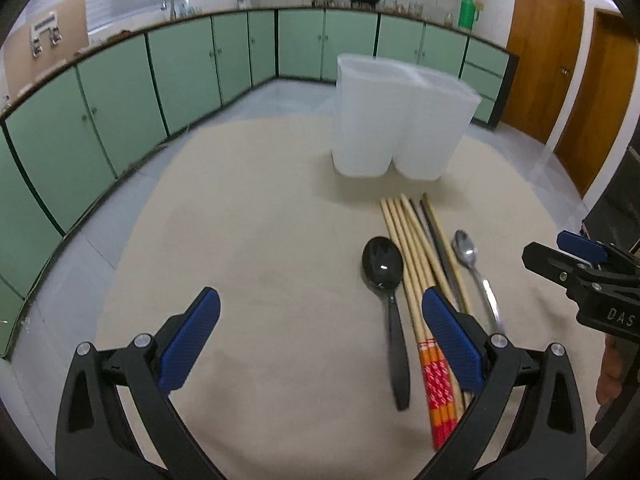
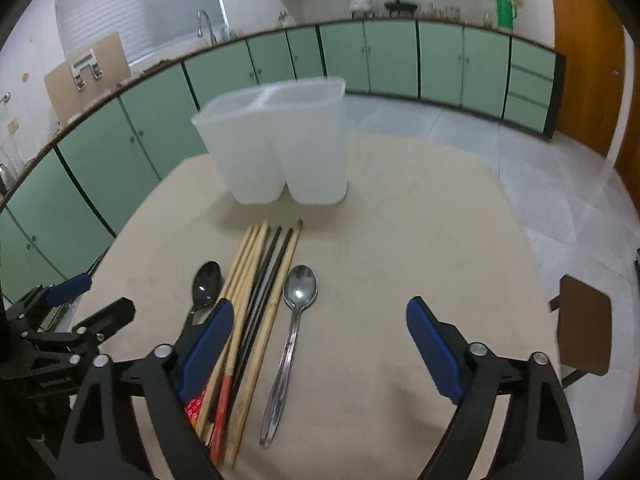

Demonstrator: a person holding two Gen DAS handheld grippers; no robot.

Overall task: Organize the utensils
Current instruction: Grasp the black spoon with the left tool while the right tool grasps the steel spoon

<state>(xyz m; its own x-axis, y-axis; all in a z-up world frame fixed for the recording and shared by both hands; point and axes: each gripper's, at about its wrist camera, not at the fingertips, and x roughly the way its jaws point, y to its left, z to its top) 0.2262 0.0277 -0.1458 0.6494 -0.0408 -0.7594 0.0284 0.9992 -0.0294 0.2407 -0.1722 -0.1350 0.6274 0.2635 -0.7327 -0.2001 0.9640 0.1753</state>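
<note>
A white two-compartment holder (image 1: 400,120) (image 2: 280,144) stands upright at the far side of the beige table (image 1: 260,220) (image 2: 400,220). In front of it lie a black spoon (image 1: 382,266) (image 2: 208,284), a bundle of wooden and dark chopsticks (image 1: 412,248) (image 2: 260,280) and a metal spoon (image 1: 466,250) (image 2: 300,290), side by side. My left gripper (image 1: 320,340) hovers open above the table, its right finger over the chopsticks. My right gripper (image 2: 322,348) is open above the metal spoon's handle, holding nothing. Each gripper shows at the edge of the other's view.
Green cabinets (image 1: 160,80) under a counter run around the room's far side. Wooden doors (image 1: 560,60) stand at the right. A brown stool (image 2: 584,332) sits beside the table's right edge. Grey tiled floor surrounds the table.
</note>
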